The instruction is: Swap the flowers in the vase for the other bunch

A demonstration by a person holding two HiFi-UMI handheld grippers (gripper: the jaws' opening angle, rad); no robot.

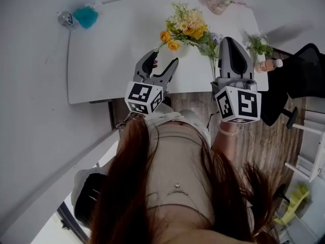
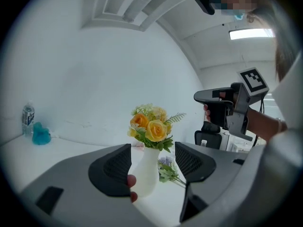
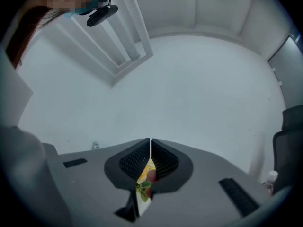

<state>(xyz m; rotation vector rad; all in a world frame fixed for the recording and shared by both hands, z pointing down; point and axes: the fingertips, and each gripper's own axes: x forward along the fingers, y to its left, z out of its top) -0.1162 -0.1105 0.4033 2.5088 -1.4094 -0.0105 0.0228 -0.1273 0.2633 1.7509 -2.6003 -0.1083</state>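
Observation:
A white vase (image 2: 147,170) stands on the white table (image 1: 117,50) and holds a bunch of yellow and orange flowers (image 1: 187,27) (image 2: 150,125). A second bunch (image 1: 210,43), purple and green, lies on the table just right of the vase (image 2: 168,170). My left gripper (image 1: 163,59) (image 2: 152,154) is open close in front of the vase, which shows in the gap between the jaws. The pads do not touch it. My right gripper (image 1: 231,40) (image 3: 150,144) is shut on nothing, held up to the right of the flowers. Only a sliver of yellow flowers shows below its jaws.
A blue object (image 1: 86,17) and a small water bottle (image 1: 65,18) sit at the table's far left corner. A pinkish item (image 1: 222,1) lies at the far right, with a small green plant (image 1: 259,46) and a bottle (image 1: 269,64) at the right edge. A black chair (image 1: 299,75) stands beyond.

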